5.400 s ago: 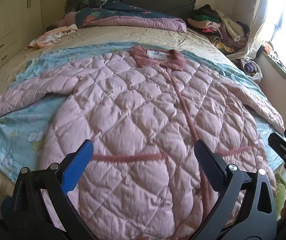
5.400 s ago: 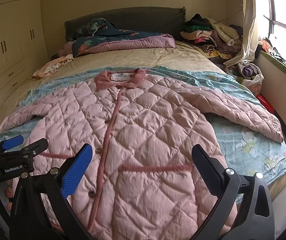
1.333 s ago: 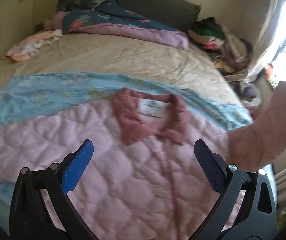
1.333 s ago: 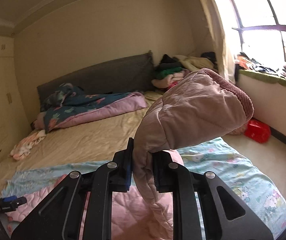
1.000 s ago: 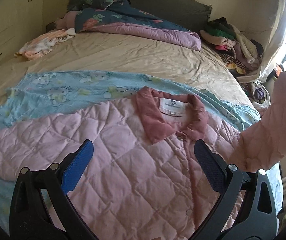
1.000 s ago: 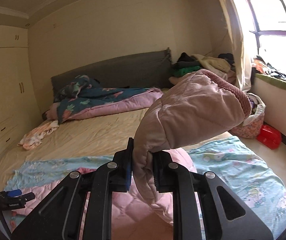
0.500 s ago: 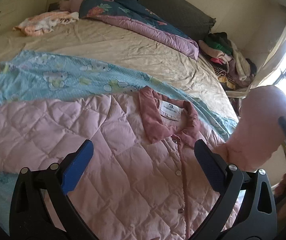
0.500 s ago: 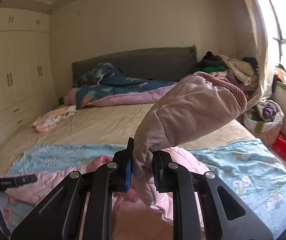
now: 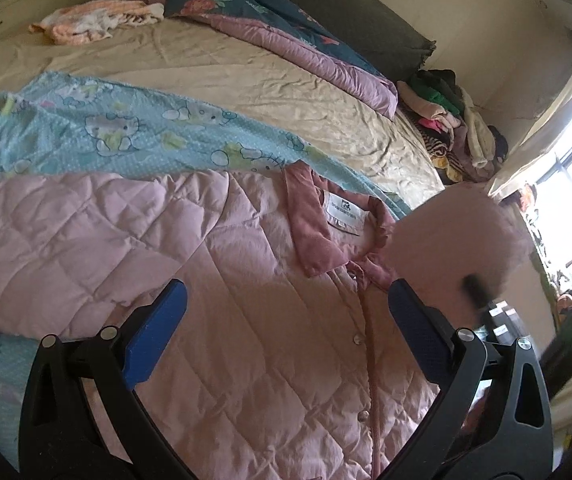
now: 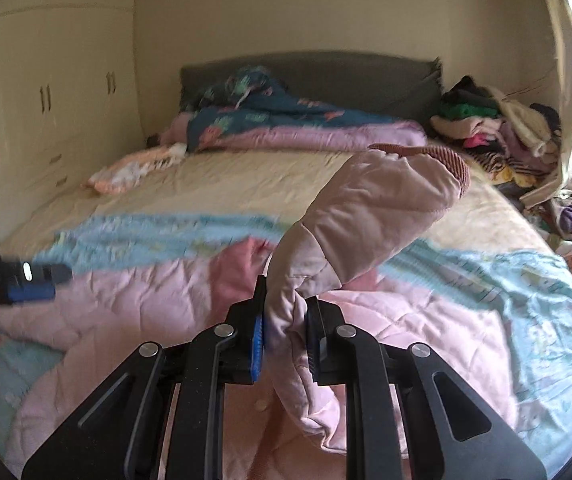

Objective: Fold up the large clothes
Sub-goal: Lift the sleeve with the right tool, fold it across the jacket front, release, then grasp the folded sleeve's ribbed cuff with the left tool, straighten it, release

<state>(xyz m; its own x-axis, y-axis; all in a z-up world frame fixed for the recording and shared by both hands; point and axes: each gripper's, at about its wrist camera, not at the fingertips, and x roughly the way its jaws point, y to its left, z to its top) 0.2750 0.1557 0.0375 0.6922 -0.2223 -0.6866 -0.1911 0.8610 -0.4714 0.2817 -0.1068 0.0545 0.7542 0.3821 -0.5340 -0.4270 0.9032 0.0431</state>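
Note:
A pink quilted jacket (image 9: 214, 288) lies front up on a light blue cartoon sheet (image 9: 118, 128) across the bed, its darker pink collar (image 9: 314, 224) toward the headboard. My right gripper (image 10: 284, 332) is shut on the jacket's right sleeve (image 10: 370, 216), which stands up above the jaws with its ribbed cuff (image 10: 446, 160) on top. In the left wrist view that lifted sleeve (image 9: 446, 248) is a blurred pink mass right of the collar. My left gripper (image 9: 286, 328) is open above the jacket's chest with nothing between its blue pads (image 9: 154, 336). It also shows at the left edge as the left gripper (image 10: 26, 276).
A folded dark floral quilt (image 10: 286, 120) lies against the grey headboard (image 10: 326, 72). A heap of clothes (image 10: 498, 128) fills the bed's far right corner. A small peach garment (image 9: 94, 20) lies far left. Cream wardrobes (image 10: 46, 92) stand left, a window right.
My right gripper has carried the lifted sleeve down and leftward over the jacket's body. My left gripper has drifted lower over the chest and stayed open.

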